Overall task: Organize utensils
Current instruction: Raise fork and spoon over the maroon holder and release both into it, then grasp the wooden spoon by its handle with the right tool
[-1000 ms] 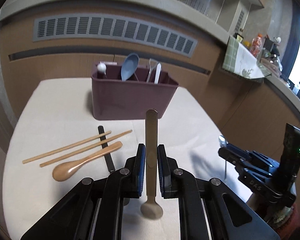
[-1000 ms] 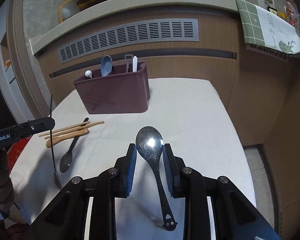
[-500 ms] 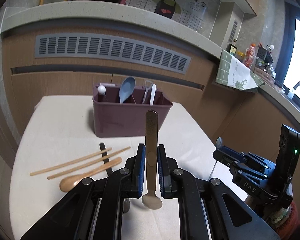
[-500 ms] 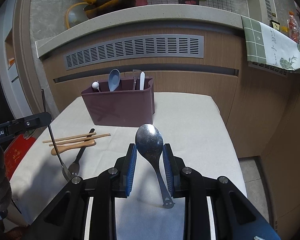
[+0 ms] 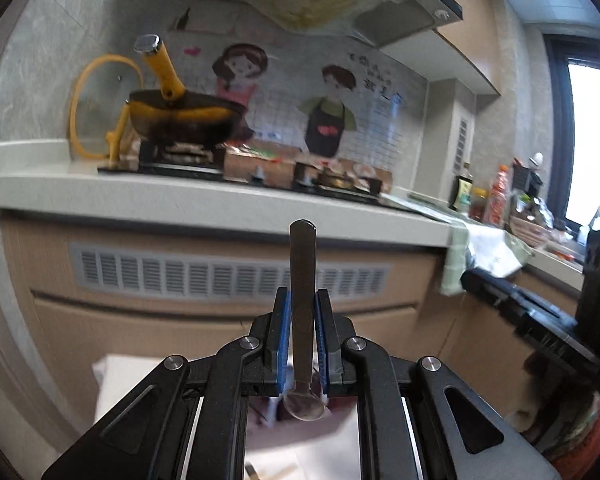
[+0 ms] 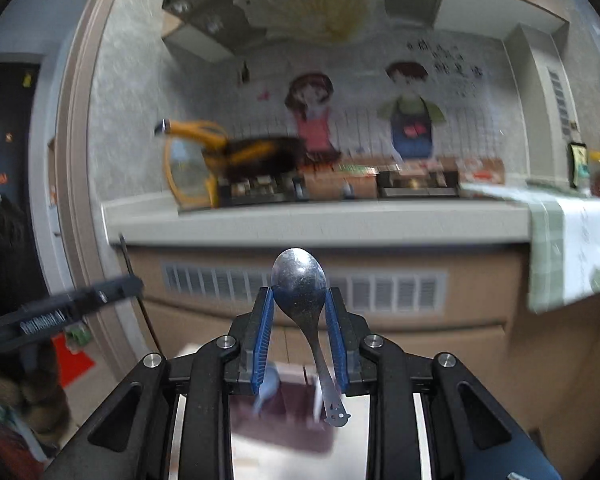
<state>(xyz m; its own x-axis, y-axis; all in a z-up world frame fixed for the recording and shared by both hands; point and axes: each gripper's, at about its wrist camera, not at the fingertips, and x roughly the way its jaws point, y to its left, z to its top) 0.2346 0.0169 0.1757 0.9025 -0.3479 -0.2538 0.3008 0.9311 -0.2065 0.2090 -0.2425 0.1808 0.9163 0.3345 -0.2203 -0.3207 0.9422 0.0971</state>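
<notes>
Left tool (image 5: 303,316) is clamped on the handle of a slim spoon (image 5: 302,280), flat handle pointing up and forward, small rounded bowl hanging below the blue pads (image 5: 285,332). Right tool (image 6: 299,312) grips a shiny metal spoon (image 6: 299,280) by its wide oval bowl, which sticks up past the pads, while the thin handle with a cut-out end slants down and to the right. Both utensils are held in the air above a white-covered surface (image 5: 112,376), of which only a strip shows low in each view. A dark purple-brown holder (image 6: 284,420) sits blurred under the right tool, a pale blue utensil poking out at its left. Ahead runs a kitchen counter edge (image 5: 220,204) with a vented panel beneath; open air lies between it and both tools.
</notes>
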